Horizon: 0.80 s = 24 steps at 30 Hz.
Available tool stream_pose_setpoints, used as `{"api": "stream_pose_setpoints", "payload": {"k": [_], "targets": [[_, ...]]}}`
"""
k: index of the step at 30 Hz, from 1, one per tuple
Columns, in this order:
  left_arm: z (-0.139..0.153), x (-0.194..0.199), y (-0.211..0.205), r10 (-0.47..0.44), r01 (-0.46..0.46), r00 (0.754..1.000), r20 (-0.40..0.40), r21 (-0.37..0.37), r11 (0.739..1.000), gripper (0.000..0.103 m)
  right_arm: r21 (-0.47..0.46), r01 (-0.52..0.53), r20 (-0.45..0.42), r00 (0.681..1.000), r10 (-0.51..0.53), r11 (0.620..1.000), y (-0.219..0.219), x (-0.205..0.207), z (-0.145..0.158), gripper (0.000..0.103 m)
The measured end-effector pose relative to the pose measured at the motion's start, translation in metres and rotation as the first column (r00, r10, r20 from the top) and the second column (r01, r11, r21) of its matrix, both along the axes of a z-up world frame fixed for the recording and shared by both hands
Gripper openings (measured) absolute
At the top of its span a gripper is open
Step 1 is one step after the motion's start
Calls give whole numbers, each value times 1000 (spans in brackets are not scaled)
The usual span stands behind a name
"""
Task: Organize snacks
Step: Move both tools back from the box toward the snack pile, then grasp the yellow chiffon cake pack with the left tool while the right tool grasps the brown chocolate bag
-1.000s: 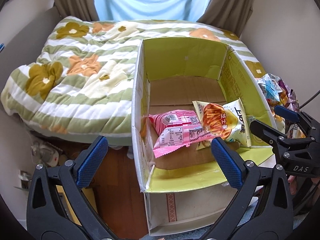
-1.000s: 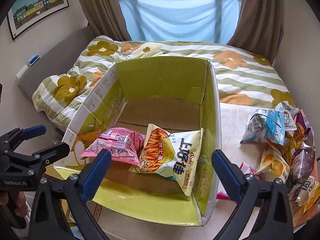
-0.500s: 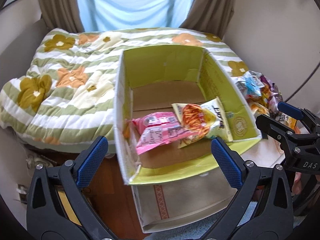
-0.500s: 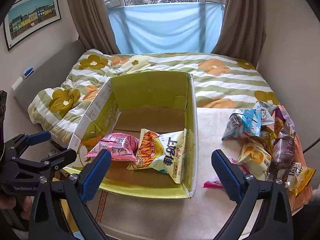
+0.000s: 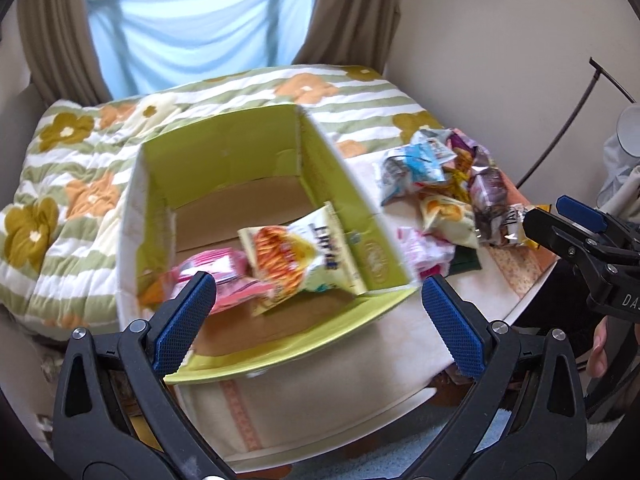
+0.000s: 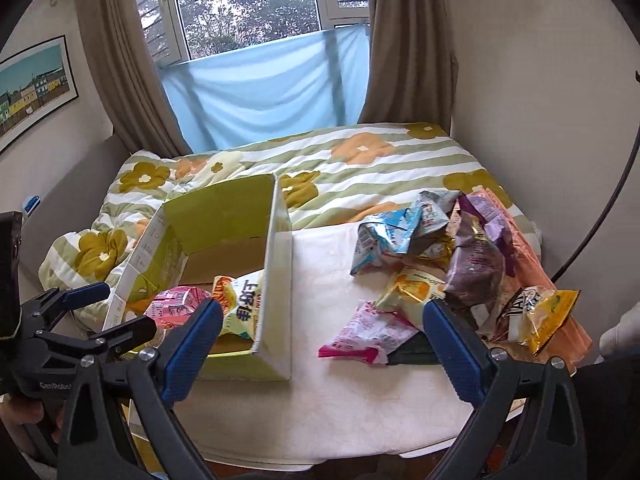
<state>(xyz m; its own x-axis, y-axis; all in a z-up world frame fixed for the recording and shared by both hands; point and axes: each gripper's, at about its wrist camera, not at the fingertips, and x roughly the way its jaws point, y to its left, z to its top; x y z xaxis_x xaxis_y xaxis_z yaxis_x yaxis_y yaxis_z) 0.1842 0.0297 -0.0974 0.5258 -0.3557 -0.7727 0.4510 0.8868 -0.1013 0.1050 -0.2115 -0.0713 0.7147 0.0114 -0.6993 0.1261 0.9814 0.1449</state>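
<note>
Two snack bags already lie in the cardboard box (image 5: pixel 256 152) – a pink bag (image 5: pixel 224 276) toward its left wall and a cream chip bag with orange sticks (image 5: pixel 300 256) leaning beside it, overlapping the pink one. We see the box, green inside, standing open at the left edge of the tabletop (image 6: pixel 340 392), which carries a white cloth; behind it is a bed with a flowered striped quilt (image 6: pixel 360 160).

We hold both grippers empty. Left gripper (image 5: pixel 316 320) has its blue fingers (image 5: pixel 184 320) spread wide, hovering in front of the box's near wall. Right gripper (image 6: pixel 324 344) is spread wide too, over the near middle of the tabletop, nothing between the pads.

Loose snacks sit in a heap near the right edge of the tabletop – a blue-and-white bag (image 6: pixel 384 240) at the far side, a purple bag (image 6: pixel 476 260) beside it, a yellow-orange bag (image 6: pixel 416 288) in the middle, a yellow bag (image 6: pixel 548 316) at the near right. A pink-and-white wrapper (image 6: pixel 368 332) lies nearest the box, apart from it, partly over a dark flat packet (image 6: pixel 412 354). The left view is motion-blurred, so print on the bags is hard to read.
</note>
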Motion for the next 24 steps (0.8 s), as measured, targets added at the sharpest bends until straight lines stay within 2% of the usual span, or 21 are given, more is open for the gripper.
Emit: {"api": "stream_pose_setpoints", "payload": {"k": [10, 14, 19, 24], "targets": [[-5, -9, -113, -45, 44, 998, -39, -28, 999, 102, -15, 16, -39, 999, -16, 1000, -109, -2, 4, 100], [-12, -5, -159, -70, 68, 996, -60, -41, 997, 102, 14, 1, -71, 997, 0, 1000, -150, 6, -3, 100], [-31, 1, -208, -98, 97, 992, -85, -13, 995, 102, 147, -20, -118, 992, 37, 989, -198, 25, -22, 100], [-57, 15, -235, -121, 122, 985, -124, 5, 992, 102, 275, -16, -170, 983, 65, 961, -220, 47, -52, 100]]}}
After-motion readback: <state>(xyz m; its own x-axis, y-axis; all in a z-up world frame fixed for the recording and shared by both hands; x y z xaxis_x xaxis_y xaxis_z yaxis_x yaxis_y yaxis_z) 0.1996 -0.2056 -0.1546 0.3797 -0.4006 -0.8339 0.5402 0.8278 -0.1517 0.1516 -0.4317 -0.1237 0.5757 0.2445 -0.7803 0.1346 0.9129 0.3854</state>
